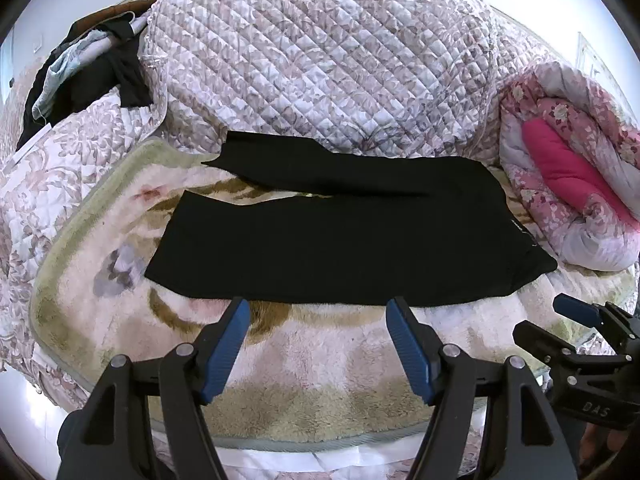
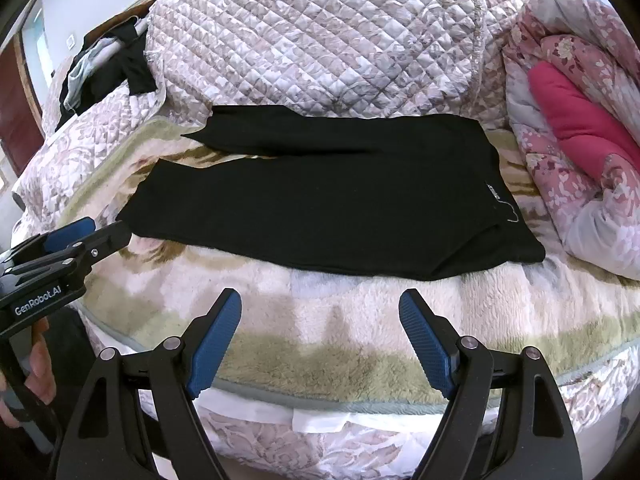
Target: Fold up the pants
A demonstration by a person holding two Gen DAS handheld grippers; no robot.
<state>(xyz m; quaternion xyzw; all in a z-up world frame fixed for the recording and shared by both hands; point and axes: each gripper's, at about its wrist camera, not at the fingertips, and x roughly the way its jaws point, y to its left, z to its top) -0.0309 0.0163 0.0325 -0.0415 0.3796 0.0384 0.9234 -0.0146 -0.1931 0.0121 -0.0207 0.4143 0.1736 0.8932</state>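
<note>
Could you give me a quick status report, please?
Left gripper open, right gripper open, both empty. Black pants flat on blanket, unfolded. Nothing in the way.

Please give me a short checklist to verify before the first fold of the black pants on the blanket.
1. Black pants lie flat on the fleece blanket: ok.
2. Legs spread apart at the left end, not yet stacked: ok.
3. Left claw open, empty: ok.
4. Right claw open, empty: ok.
5. Both claws short of the near edge, not touching the cloth: ok.
6. Far leg wrinkle-free: cannot tell.
</note>
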